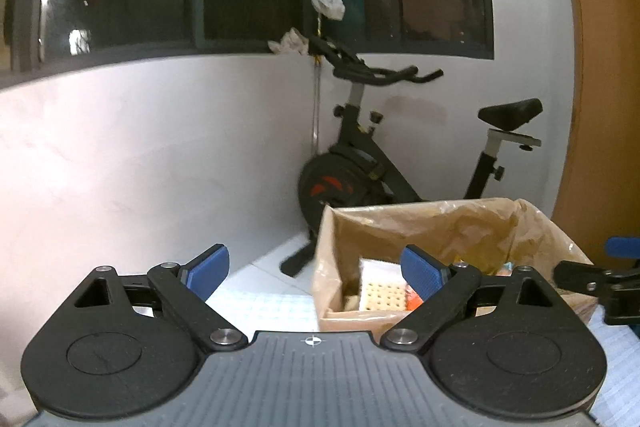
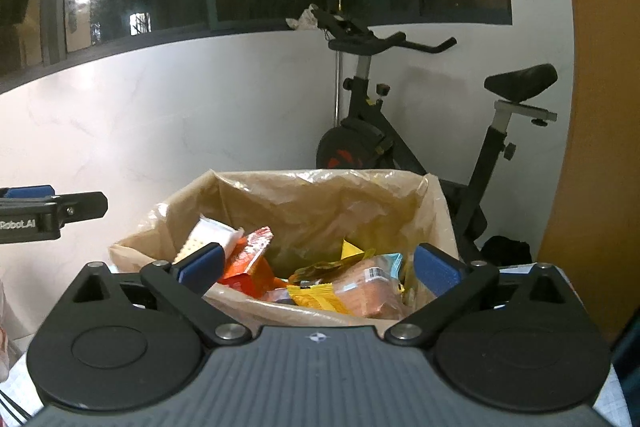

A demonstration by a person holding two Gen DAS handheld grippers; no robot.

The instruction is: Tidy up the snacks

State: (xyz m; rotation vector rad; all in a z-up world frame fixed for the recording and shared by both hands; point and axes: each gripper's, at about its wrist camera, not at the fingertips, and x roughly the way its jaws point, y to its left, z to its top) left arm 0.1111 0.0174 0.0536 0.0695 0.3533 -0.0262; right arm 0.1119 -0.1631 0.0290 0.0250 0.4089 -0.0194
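While both tongs (image 2: 318, 269) gape empty, snacks (image 2: 320, 283) sit below box rim (image 2: 320, 173).

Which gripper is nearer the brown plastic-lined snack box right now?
Right. The right gripper hangs open directly over the brown plastic-lined snack box; the left gripper sits open, off its left side.

In front of me a white, faintly gridded cloth-covered table (image 1: 264, 303) carries a cardboard box (image 1: 352, 321) lined with a crinkled tan plastic bag (image 2: 304, 203). The box sits toward the far right of the surface. Beyond the table's far edge, white floor tiles (image 1: 280, 255) run to the wall, and an exercise bike (image 2: 400, 143) stands on them in the far corner.
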